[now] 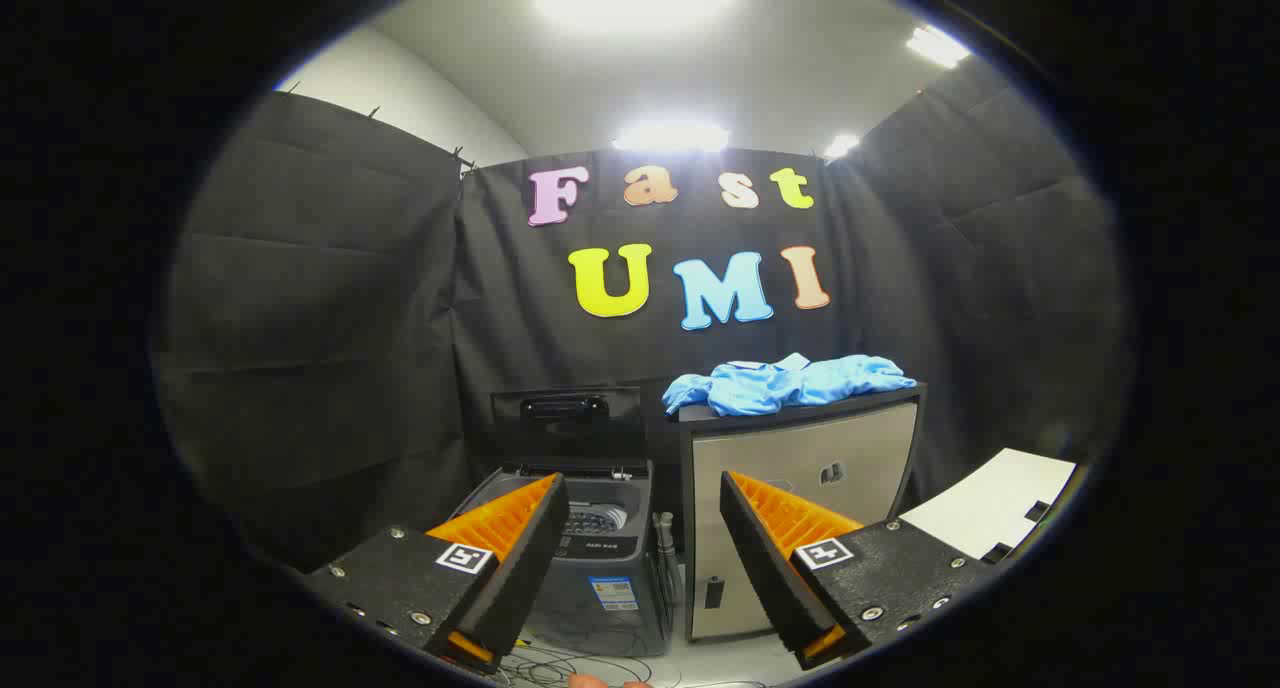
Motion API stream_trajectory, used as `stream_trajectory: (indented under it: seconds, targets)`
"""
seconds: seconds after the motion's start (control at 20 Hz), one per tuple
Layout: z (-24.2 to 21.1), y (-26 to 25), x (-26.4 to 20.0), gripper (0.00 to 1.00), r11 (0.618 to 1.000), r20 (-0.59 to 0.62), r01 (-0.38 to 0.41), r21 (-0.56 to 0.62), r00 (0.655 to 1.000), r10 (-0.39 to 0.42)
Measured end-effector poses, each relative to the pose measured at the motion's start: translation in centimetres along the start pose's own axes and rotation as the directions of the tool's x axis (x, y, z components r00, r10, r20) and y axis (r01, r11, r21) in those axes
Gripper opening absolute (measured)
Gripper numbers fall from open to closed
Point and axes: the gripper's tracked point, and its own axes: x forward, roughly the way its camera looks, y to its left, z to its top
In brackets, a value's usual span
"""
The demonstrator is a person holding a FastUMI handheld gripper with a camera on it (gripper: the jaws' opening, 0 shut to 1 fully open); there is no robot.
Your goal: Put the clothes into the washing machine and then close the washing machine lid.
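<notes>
A light blue garment (pixel 785 384) lies crumpled on top of a silver-fronted cabinet (pixel 800 488), beyond and above my right finger. To the cabinet's left stands a small grey top-loading washing machine (pixel 600 568), its dark lid (pixel 567 418) raised upright against the booth wall and the drum opening visible behind my left finger. My gripper (pixel 645 498) is open, fingers wide apart with nothing between them, well short of both the machine and the clothes.
A white panel (pixel 990 513) lies low to the right of the cabinet. Cables (pixel 560 668) trail on the floor in front of the washing machine. Black cloth walls close in the booth on all sides.
</notes>
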Motion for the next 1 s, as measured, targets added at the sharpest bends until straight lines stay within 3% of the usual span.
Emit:
stream_trajectory:
  seconds: [1.0]
  targets:
    - [0.44,1.0,-0.62,0.95,0.999,0.004,-0.032,0.014,0.999,0.032]
